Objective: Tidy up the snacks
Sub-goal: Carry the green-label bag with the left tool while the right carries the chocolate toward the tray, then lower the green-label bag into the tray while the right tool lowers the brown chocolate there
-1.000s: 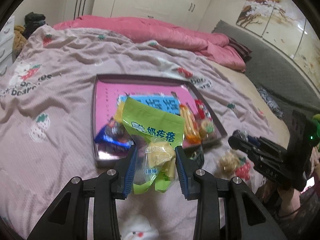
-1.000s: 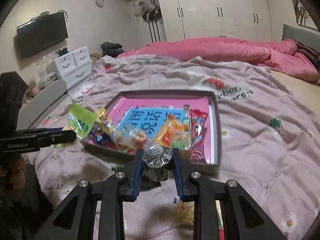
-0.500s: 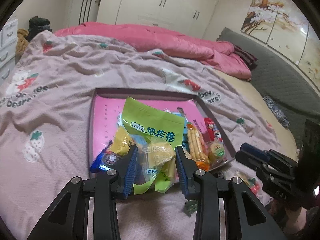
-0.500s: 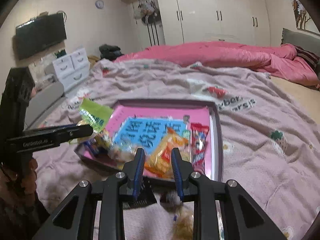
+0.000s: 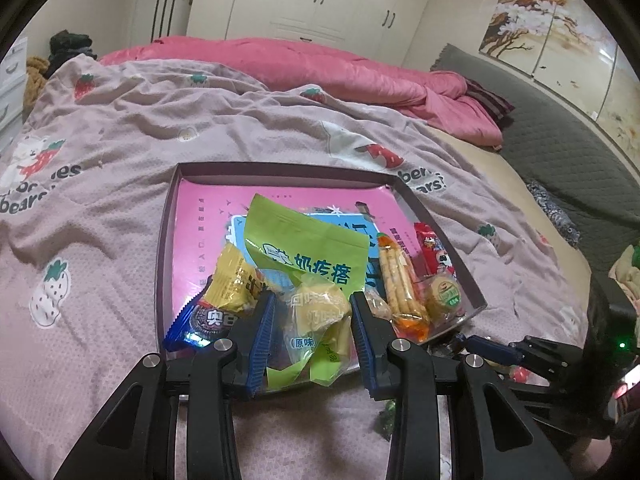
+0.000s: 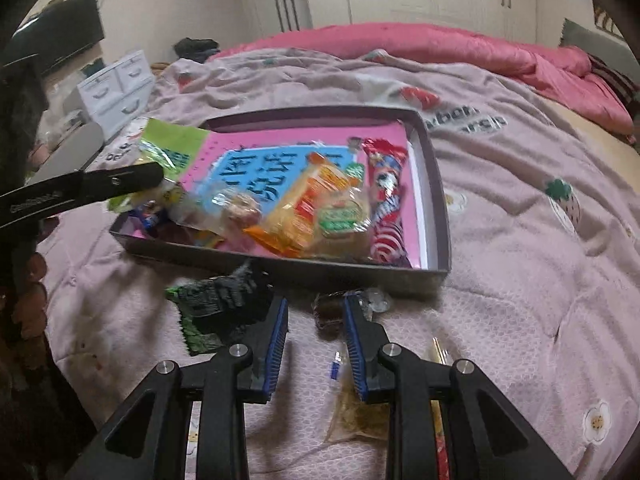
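Glossy plastic snack bag (image 5: 308,280), matt cardboard tray (image 5: 168,216), textured cloth bedspread (image 5: 100,216).

My left wrist camera rides behind the left tongs (image 5: 312,332), looking forward and steeply down along their two fingers across the bed (image 5: 120,208) toward the wardrobe wall. It sits close over the near edge of the snack tray (image 5: 162,248), whose near left corner fills the lower middle. My right wrist camera looks the same way along the right tongs (image 6: 316,328), also tilted down, from a little further back, just short of the tray's near right corner (image 6: 438,276). Both views share the tray, the strawberry bedspread (image 6: 520,216) and the pink quilt (image 5: 320,68) beyond. Each view catches the other tongs at its side edge.
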Tool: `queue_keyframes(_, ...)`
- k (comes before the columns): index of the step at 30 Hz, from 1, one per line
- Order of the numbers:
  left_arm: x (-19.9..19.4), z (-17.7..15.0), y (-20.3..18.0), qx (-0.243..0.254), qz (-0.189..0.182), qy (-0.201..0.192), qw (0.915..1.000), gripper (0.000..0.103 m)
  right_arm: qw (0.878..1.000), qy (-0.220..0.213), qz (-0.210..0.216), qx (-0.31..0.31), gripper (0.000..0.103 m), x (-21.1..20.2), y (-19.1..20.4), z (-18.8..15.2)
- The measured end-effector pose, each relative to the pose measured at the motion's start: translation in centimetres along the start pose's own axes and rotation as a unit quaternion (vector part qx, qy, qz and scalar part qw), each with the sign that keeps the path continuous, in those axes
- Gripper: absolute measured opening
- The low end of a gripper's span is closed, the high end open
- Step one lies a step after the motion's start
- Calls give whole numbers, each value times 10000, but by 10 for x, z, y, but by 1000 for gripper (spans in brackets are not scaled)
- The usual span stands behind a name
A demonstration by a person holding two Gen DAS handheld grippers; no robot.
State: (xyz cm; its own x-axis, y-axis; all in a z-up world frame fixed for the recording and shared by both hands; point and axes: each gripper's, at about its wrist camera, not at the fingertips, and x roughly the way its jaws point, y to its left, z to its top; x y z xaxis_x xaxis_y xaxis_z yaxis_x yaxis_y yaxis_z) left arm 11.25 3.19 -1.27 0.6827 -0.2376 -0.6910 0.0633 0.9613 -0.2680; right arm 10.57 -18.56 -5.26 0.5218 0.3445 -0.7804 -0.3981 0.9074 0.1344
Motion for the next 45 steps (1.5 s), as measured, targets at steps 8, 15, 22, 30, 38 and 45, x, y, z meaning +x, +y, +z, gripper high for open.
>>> queue_keyframes(8, 8, 5, 1, -59, -86, 22, 9999, 39, 9990, 57, -389, -200, 48, 6, 1, 2)
queue_keyframes(15, 13, 7, 3, -133, -164, 42, 9998, 39, 9961, 237, -682, -499, 48, 27, 8, 6)
queue_keyframes(22, 20, 11, 5, -216, -206, 72, 9995, 39, 9983, 76, -455, -360, 37, 22, 1, 5)
queue_keyframes(30, 24, 15, 9, -279, -247, 62, 9993, 39, 9985, -445, -109, -286, 36, -12, 12, 19)
queue_keyframes(38, 29, 14, 11, -241, -160, 94, 9995, 39, 9958, -665, 20, -628, 36, -2, 38, 48)
queue_keyframes(45, 32, 13, 12, -196, -156, 122, 9996, 39, 9946, -622, 46, -835, 36, 18, 48, 57)
